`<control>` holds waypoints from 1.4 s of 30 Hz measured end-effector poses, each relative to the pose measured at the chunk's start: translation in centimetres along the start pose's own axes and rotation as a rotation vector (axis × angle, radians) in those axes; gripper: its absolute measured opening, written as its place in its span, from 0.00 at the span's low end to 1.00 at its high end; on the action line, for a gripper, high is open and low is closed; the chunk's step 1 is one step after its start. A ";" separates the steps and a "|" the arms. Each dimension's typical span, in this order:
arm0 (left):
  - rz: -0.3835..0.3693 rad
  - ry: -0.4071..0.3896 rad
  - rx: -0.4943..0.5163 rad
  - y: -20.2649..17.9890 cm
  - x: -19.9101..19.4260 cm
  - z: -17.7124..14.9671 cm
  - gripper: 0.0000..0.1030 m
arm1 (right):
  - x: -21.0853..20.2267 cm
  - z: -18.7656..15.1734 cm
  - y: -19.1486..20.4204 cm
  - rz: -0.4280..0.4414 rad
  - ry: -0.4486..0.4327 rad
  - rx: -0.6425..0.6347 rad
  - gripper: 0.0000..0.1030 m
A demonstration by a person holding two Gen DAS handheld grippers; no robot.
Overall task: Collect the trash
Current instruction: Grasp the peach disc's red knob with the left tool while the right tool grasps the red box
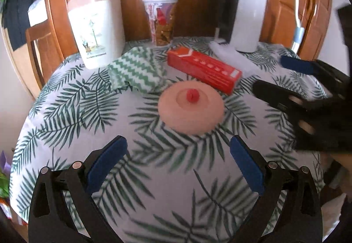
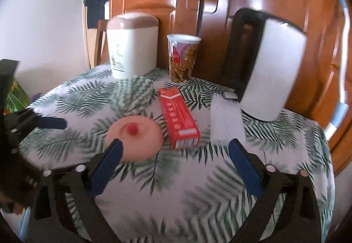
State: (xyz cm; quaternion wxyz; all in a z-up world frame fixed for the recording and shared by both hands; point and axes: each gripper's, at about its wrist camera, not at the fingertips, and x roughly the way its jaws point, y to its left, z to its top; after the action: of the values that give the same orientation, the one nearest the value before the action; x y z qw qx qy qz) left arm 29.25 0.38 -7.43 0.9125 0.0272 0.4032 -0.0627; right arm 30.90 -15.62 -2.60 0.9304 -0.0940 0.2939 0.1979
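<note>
Both the left gripper and right gripper hung spread and empty over the near bench, likely poised to choose a piece of trash. Just ahead lay a pink lid with a red knob, a red box beside it and a zigzag cloth to its left. Farthest stood the bin, lidless, probably waiting for trash, with a cup and kettle alongside.
</note>
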 end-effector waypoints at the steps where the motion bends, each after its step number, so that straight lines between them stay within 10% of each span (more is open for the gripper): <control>1: 0.000 0.003 0.001 0.1 0.3 0.2 0.94 | 1.0 0.4 -0.1 0.002 0.012 0.000 0.81; 20: -0.057 0.010 -0.008 0.4 2.9 1.6 0.94 | 8.4 1.2 -1.8 0.039 0.227 0.005 0.40; 27: -0.074 -0.006 0.040 -1.6 4.1 2.7 0.64 | 2.3 -3.7 -4.3 -0.032 0.235 0.037 0.40; 42: -0.061 0.029 0.067 -2.5 6.4 3.9 0.39 | 0.7 -5.0 -4.5 -0.040 0.227 0.047 0.41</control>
State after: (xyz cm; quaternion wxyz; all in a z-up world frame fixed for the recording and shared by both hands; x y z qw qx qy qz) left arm 36.07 -3.11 -9.56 0.9029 0.0463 0.4147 -0.1036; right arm 30.79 -20.93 -6.82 0.8968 -0.0999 0.4001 0.1605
